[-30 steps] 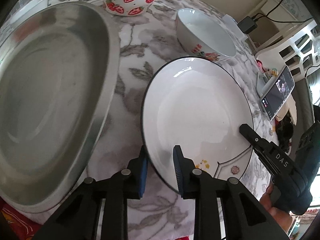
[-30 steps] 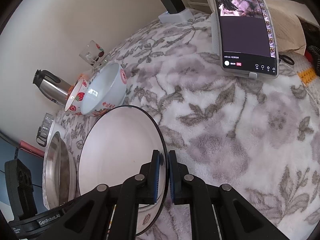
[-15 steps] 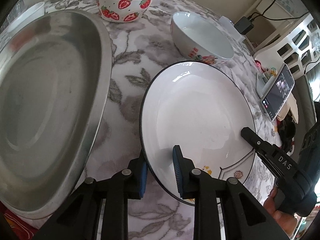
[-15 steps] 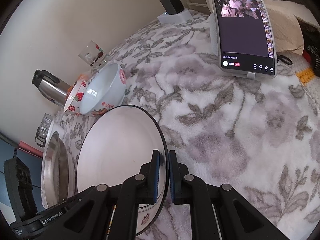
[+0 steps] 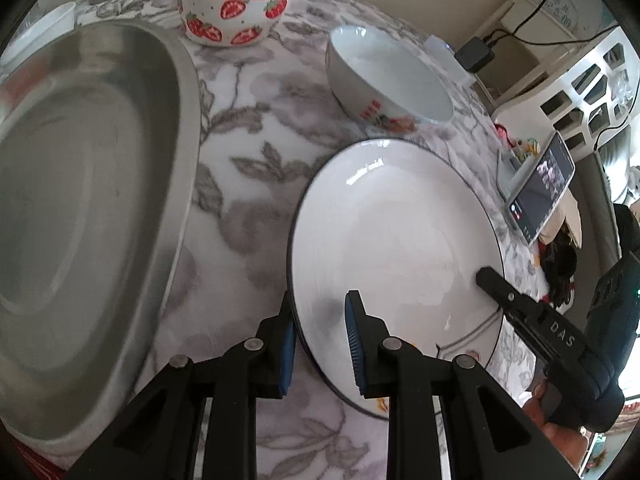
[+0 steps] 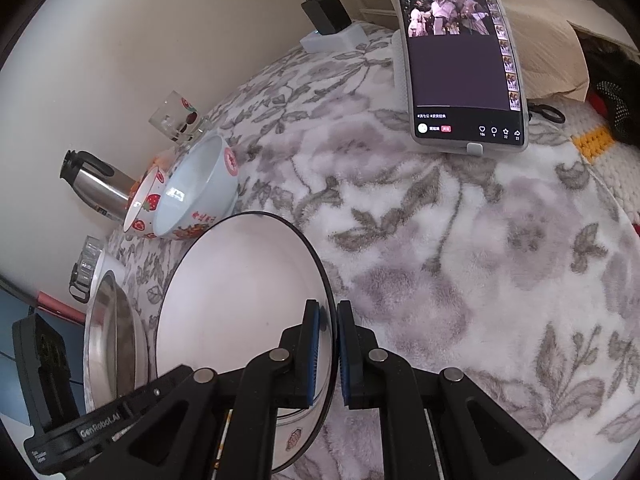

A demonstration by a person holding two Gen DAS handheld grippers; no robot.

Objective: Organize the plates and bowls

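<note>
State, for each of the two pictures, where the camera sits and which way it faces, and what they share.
Left wrist: on the left gripper, facing down over the white plate toward two bowls; a hand shows.
Right wrist: on the right gripper, facing down along the plate's other rim toward the phone.
Shared: plate, both bowls, steel basin, phone.

Left gripper [image 5: 320,338]: our fingers are black angular plastic, blue ribbed pads, silver pivot screws.
Right gripper [image 6: 328,354]: our same black build, blue pads; white "DAS" on one finger.
Left body: white "GenRobot.AI" lettering.
</note>
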